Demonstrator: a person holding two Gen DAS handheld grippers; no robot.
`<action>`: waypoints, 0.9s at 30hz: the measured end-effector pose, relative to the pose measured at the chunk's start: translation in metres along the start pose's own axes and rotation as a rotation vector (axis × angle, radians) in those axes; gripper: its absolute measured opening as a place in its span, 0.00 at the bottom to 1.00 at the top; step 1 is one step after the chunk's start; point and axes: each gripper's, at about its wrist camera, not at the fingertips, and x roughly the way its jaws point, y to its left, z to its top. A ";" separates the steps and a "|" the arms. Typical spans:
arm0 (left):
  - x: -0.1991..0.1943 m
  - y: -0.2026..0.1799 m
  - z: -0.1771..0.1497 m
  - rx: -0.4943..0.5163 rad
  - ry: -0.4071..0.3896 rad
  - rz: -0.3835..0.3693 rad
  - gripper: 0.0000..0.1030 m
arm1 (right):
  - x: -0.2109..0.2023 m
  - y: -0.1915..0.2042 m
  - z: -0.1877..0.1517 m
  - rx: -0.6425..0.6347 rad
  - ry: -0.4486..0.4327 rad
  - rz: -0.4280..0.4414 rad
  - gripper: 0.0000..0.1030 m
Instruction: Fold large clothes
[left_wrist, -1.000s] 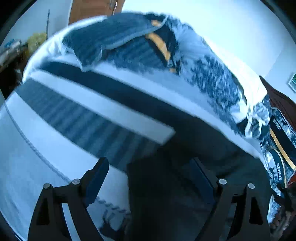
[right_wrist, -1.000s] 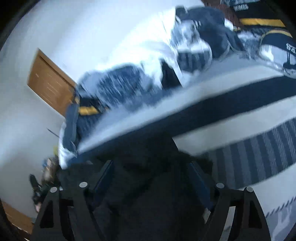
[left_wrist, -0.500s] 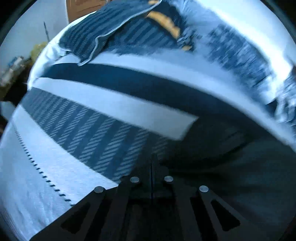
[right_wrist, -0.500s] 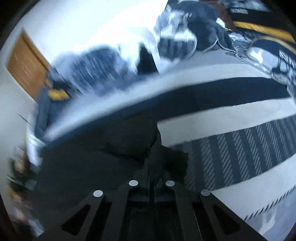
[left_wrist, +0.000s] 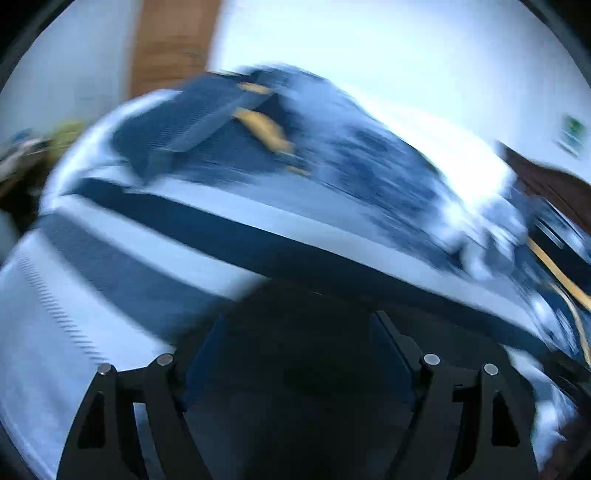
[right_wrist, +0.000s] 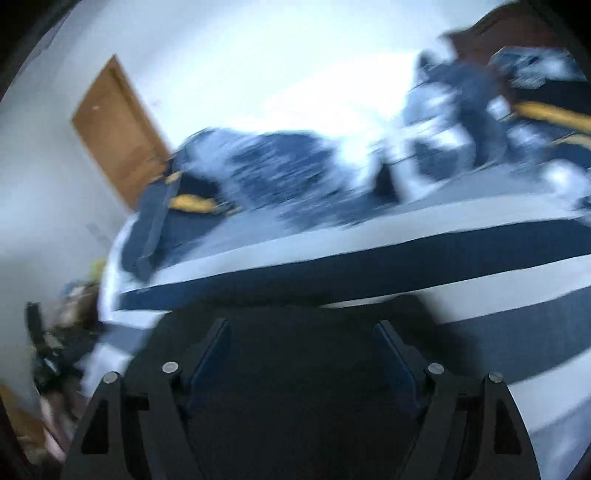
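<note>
A dark garment (left_wrist: 303, 314) lies on a bed with a blue-and-white striped cover (left_wrist: 155, 258). In the left wrist view my left gripper (left_wrist: 301, 332) is open, its blue-padded fingers (left_wrist: 201, 347) spread wide over the dark cloth. In the right wrist view my right gripper (right_wrist: 301, 339) is also open above the same dark garment (right_wrist: 295, 332), which fills the space between and below the fingers. Both views are motion-blurred.
A pile of blue, white and yellow bedding and clothes (left_wrist: 258, 140) lies across the far side of the bed. A wooden door (right_wrist: 118, 129) stands in the white wall behind. Clutter (right_wrist: 55, 332) sits on the floor left of the bed. A dark headboard (left_wrist: 546, 188) is at right.
Both grippers were open a second ago, shut on the dark cloth half a second ago, and stand open again now. Both cameras have tilted up, showing more wall.
</note>
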 end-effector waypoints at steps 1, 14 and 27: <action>0.009 -0.016 -0.003 0.029 0.013 -0.031 0.78 | 0.019 0.009 -0.001 -0.008 0.041 -0.002 0.79; 0.099 0.037 -0.025 -0.005 0.045 0.232 0.80 | 0.088 -0.073 -0.014 -0.059 0.185 -0.387 0.75; -0.066 0.093 -0.091 -0.024 -0.025 0.259 0.81 | -0.092 -0.085 -0.101 0.177 0.037 -0.101 0.77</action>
